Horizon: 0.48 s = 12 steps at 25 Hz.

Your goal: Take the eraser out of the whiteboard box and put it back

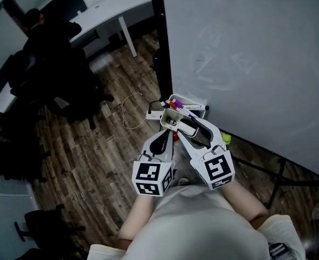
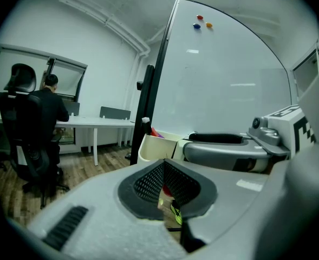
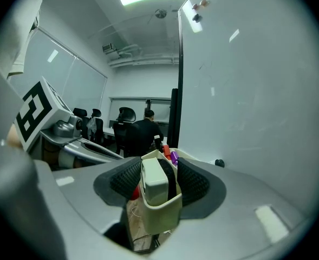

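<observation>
Standing on end in the near compartment of the cream whiteboard box [image 3: 158, 216], the eraser [image 3: 154, 182] (pale body, black felt on its right face) sits between the pads of the right claw [image 3: 159, 173]. That claw's jaws are spread wide on either side of it. The pads look just clear of its sides rather than pressing, though the wide-angle view leaves little gap to judge by. Red and purple markers [image 3: 170, 157] poke up from the box behind the eraser.

In the head view the box sits at the lower left corner of the whiteboard [image 1: 246, 53], beside its black frame post [image 1: 162, 37] and above the wood floor [image 1: 94, 145]. The left claw [image 1: 167, 131] is held just left of the right one. Its jaws meet at the tips with nothing in them, and it points toward the box from a little short of it
</observation>
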Available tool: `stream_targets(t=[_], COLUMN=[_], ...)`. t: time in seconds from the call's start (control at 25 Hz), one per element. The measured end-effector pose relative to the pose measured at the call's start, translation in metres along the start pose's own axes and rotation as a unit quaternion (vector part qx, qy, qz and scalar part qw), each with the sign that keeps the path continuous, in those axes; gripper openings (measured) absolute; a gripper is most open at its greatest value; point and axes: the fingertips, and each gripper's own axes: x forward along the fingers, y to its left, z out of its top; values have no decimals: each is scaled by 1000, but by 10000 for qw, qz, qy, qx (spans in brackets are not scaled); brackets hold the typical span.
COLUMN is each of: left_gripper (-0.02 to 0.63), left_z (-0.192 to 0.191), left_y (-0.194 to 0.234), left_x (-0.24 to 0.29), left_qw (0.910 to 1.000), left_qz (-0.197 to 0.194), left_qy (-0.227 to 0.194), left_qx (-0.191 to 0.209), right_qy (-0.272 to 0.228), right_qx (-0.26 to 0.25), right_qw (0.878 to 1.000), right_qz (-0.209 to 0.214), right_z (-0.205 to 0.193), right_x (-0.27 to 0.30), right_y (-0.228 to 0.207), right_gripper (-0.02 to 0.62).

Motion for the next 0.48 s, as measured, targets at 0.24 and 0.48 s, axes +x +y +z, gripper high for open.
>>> stream_targets(t=[0.24,0.48], left_gripper=[5,5], left_z=[-1,-3], left_y=[-2,-6], left_x=[-5,-11], left_qw=[10000,10000], left_qz=[-45,-86], left_qy=[-22,-45], left_qx=[12,22], right_qy=[-47,-53], right_qx=[-5,49], right_qw=[10000,9998], right_qz=[-75,-159], right_z=[3,2], right_x=[-6,-14], right_y=[3,7], right_gripper=[210,210])
